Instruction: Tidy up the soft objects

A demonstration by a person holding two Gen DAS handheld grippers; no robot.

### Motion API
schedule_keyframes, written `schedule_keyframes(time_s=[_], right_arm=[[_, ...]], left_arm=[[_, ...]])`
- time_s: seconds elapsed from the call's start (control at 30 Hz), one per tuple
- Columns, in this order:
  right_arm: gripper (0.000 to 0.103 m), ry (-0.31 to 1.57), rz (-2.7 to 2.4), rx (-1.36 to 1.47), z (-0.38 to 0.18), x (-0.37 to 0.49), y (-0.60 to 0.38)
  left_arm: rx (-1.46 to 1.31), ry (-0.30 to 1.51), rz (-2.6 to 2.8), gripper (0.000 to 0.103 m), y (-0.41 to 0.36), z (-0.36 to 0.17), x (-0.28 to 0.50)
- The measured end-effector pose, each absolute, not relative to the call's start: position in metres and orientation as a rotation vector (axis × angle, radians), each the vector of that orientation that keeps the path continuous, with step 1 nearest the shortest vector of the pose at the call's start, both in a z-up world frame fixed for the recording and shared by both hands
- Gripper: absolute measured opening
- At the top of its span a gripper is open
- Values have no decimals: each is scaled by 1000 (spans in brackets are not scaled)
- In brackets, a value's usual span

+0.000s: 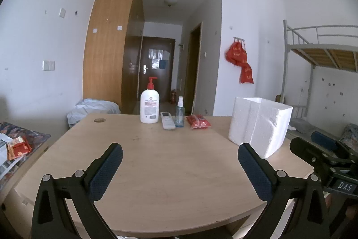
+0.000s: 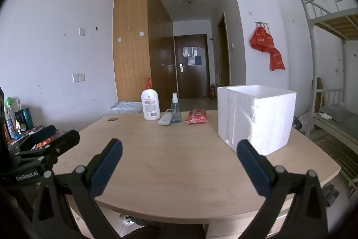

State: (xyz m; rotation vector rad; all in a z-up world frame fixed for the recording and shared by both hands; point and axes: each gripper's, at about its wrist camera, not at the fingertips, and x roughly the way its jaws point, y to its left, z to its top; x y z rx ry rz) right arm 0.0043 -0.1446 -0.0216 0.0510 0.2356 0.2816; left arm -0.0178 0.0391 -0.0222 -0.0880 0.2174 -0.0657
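1. The left gripper (image 1: 180, 158) is held level above the near edge of the wooden table (image 1: 156, 162), its blue-padded fingers spread wide with nothing between them.
2. The right gripper (image 2: 179, 156) is held beside it in the same pose, jaws wide apart and empty.
3. Along the table's far edge, left to right: pump lotion bottle (image 1: 150, 104), remote control (image 1: 167, 120), spray bottle (image 1: 180, 112), red soft packet (image 1: 198, 121), well beyond both grippers.
4. The white foam box (image 2: 257, 118) stands at the right, just past the right gripper's right finger.

left gripper (image 1: 180, 155) and right gripper (image 2: 179, 152) level — fingers spread wide.
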Motion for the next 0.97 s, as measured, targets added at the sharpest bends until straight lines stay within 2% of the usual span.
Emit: schedule_keyframes(time_s=[0.97], right_arm=[[103, 246, 259, 39, -22, 9, -149]], left_arm=[[-77, 198, -162, 103, 36, -21, -26]])
